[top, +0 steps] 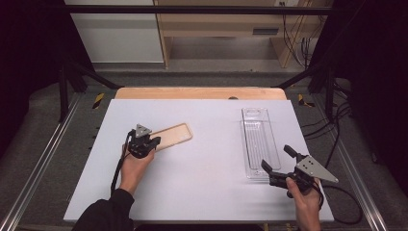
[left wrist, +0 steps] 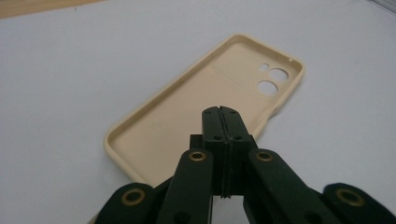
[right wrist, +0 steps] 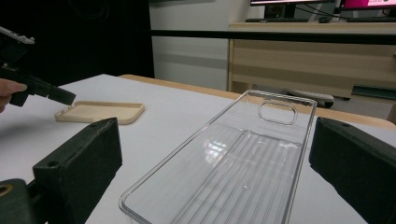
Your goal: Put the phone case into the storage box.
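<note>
Right gripper [top: 278,161]: fingers spread wide, empty, flanking near end of clear case [top: 260,139].
Left gripper [top: 150,142]: fingers pressed shut, empty, over beige case [top: 174,134].
Beige case: on counter [top: 202,183], open side up, long axis along left gripper's reach, camera holes at far end.

White table top [top: 202,183] on a wooden base whose edge shows along the far side. Lying directly on it: a beige phone case [top: 172,135], hollow side up, left of centre; a clear phone case [top: 259,142], also hollow side up, well apart at right.
</note>
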Tool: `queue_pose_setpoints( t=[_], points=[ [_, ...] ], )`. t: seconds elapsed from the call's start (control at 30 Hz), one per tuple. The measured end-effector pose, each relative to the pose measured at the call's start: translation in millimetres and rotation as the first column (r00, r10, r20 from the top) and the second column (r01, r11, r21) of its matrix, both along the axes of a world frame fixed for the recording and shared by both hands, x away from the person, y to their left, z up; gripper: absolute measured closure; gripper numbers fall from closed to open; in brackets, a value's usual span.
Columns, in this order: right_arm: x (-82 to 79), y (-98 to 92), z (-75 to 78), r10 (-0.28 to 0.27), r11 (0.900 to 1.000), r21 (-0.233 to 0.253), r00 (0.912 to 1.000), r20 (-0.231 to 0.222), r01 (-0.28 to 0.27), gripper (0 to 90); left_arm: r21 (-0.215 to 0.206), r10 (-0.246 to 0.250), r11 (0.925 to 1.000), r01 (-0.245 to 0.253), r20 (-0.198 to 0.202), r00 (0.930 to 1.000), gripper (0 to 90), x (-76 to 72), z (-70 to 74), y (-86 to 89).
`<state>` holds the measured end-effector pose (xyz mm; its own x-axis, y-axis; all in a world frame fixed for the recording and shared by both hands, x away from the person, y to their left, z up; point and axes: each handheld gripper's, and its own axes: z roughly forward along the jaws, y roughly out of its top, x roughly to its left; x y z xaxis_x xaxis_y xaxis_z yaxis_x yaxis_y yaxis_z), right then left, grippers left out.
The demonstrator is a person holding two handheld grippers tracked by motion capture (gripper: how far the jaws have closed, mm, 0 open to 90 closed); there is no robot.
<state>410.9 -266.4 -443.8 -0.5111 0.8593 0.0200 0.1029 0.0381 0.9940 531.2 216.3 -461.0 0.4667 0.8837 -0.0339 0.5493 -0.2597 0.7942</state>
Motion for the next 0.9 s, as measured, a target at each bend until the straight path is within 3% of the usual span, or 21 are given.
queue_pose_setpoints(
  t=[0.2,0.37,0.53,0.6,0.9],
  points=[
    [0.1,-1.0,-0.2,-0.005,1.0,0.0,1.0,0.0,0.005,2.7,0.031,0.02,0.9994,-0.019,-0.032,0.9993,90.0,4.9,-5.6,3.9],
    [0.8,-0.1,-1.0,-0.002,1.0,-0.01,1.0,0.001,0.002,2.8,0.051,0.016,0.9986,-0.014,-0.036,0.9992,90.0,5.1,-6.9,3.9],
    [0.8,1.6,-1.6,0.0,1.0,-0.028,1.0,-0.002,0.0,2.8,0.046,0.023,0.9987,-0.02,-0.057,0.9981,90.0,4.8,-7.9,3.8],
    [0.9,2.6,-1.9,-0.002,0.999,-0.043,1.0,0.0,0.002,2.8,0.063,0.015,0.9979,-0.01,-0.074,0.9971,90.0,2.2,-9.2,0.8],
    [0.8,2.5,-2.3,-0.004,0.999,-0.047,1.0,-0.003,0.004,2.8,0.07,0.027,0.9973,-0.019,-0.109,0.9937,90.0,2.6,-8.7,2.0]
  ],
)
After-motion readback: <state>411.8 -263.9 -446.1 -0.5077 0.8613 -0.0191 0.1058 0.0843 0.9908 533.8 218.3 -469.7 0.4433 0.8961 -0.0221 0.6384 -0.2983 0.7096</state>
